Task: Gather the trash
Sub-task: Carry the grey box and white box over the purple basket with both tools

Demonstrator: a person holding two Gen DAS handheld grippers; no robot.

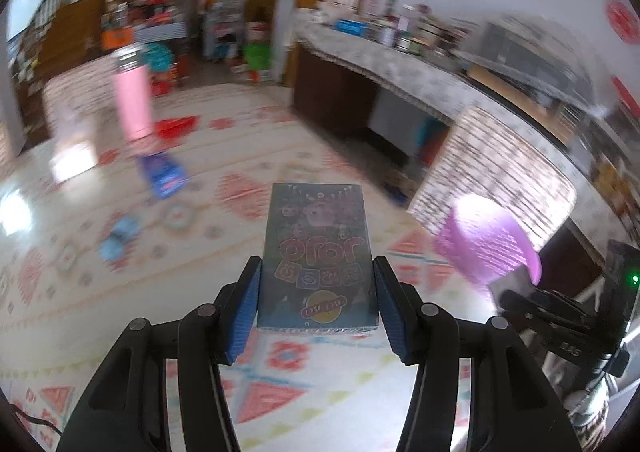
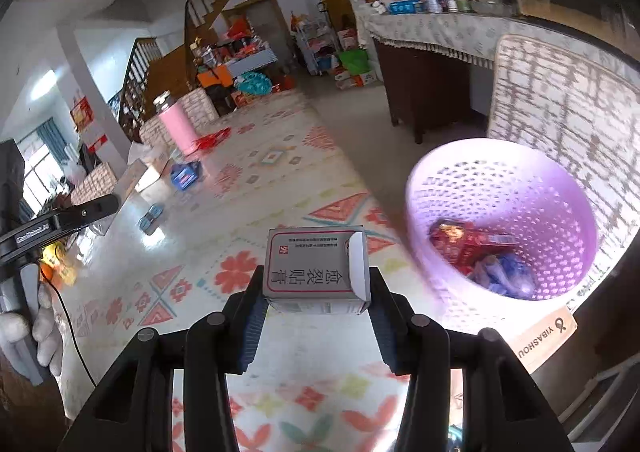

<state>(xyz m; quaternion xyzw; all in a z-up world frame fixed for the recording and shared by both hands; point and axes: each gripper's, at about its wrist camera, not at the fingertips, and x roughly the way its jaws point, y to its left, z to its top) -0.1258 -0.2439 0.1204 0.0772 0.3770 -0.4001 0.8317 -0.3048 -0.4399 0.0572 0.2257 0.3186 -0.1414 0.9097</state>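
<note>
Holding a dark printed box [image 1: 318,256] squarely between its blue pads, the left gripper [image 1: 317,306] hung above a patterned floor mat [image 1: 240,156], the box lying flat along the fingers and reaching out past their tips. The left view was heavily smeared, yet a purple basket [image 1: 486,242] showed at about 3 o'clock from the box, near it and in front of a woven cushion [image 1: 496,168]. At 10 o'clock, well apart, a pink bottle [image 1: 134,104] stood upright with a blue packet [image 1: 164,174] lying on the mat just below it. In the right wrist view the right gripper [image 2: 316,316] was clamped on a small grey carton [image 2: 316,272] with red-edged Chinese print, one end flap [image 2: 358,264] standing open on its right side. The same basket [image 2: 420,188] sat at 2 o'clock from the carton, close by, its perforated wall lit pale violet; inside lay a red packet [image 2: 460,244] and some bluish wrappers [image 2: 502,272] (their exact kind could not be made out). At 9 o'clock, a gloved hand [image 2: 42,328] gripped the handle of the other gripper.
</note>
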